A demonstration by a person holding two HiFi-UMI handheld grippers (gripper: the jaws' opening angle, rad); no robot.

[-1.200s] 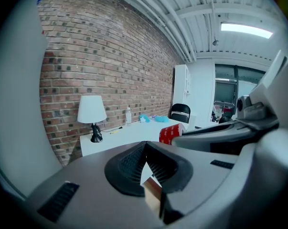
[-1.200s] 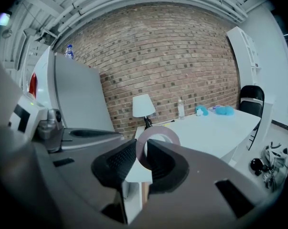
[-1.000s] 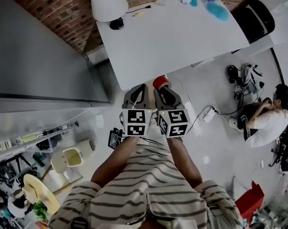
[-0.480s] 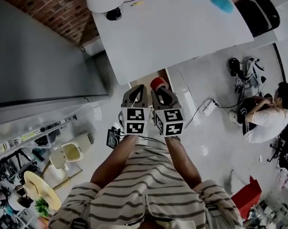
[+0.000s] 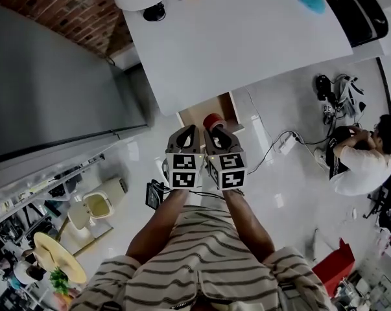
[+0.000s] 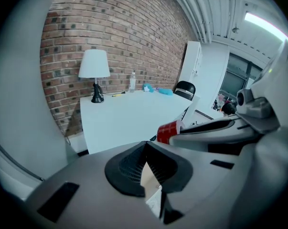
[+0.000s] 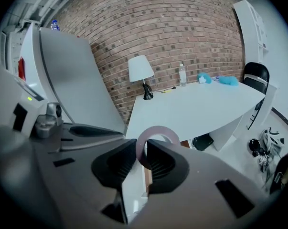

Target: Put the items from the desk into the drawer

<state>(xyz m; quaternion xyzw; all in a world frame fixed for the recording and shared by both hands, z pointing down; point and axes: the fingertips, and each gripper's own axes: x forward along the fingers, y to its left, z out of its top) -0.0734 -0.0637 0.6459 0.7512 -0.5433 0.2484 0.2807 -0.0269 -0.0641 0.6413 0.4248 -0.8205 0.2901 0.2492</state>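
Side by side and pointing forward, the left tongs point(image 5: 187, 130) are closed empty and the right tongs point(image 5: 216, 127) pinch a red tape roll point(image 5: 213, 119).

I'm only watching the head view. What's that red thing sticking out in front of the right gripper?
Observer: A red tape roll. The right gripper view shows it is a hollow ring, and the right gripper pinches one side of its wall.
Operator: And the left one, is it carrying anything?
Observer: No. In the left gripper view the left gripper has its jaws together with nothing between them.
Operator: Anything on the desk that my picture cuts off?
Observer: A clear bottle stands at the back of the desk, between the lamp and some blue items.
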